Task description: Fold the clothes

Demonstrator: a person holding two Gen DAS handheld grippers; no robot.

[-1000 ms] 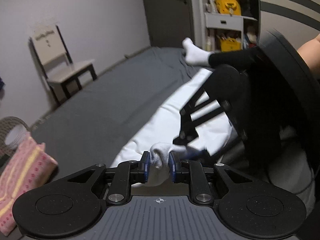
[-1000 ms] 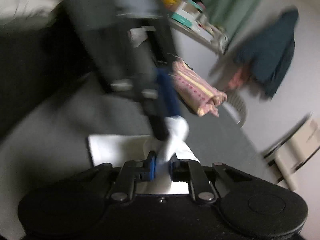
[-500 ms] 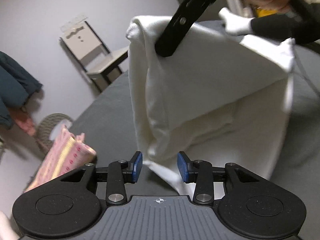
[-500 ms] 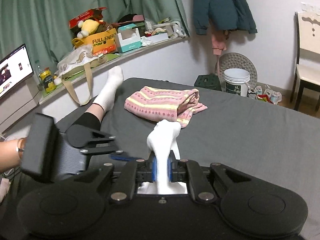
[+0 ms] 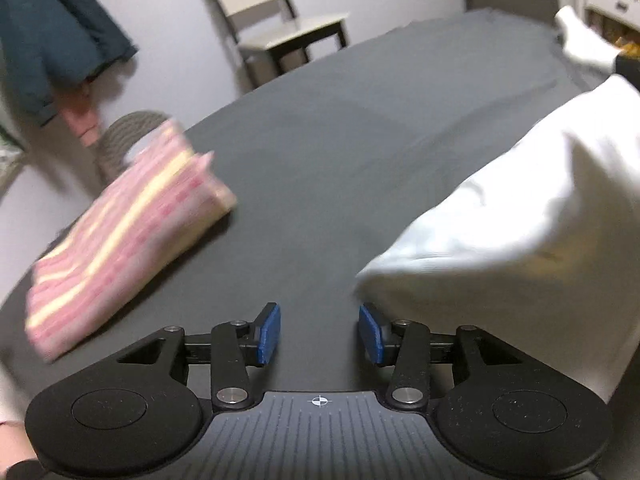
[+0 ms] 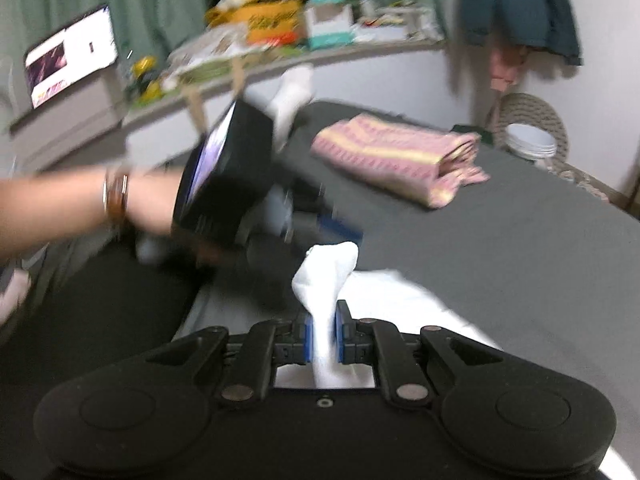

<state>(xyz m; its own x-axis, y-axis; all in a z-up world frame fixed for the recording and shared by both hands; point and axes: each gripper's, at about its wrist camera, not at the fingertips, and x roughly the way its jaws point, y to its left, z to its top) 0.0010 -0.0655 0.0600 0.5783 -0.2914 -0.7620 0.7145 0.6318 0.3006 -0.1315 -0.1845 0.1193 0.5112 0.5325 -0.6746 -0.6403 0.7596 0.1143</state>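
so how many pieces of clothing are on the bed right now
2: the white garment, one end pinched in the right tool, and the folded pink striped one lying farther off. More could lie out of view.

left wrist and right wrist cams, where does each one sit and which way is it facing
Left wrist: sits on the left gripper, open, looking across the grey bed toward the chair; pink striped clothes left, white garment right; no body part clearly shows.
Right wrist: sits on the right gripper, shut on the white garment, facing the cluttered shelf and green curtain; a forearm and socked foot show.
Shared: bed, pink striped clothes, white garment, hanging teal jacket.
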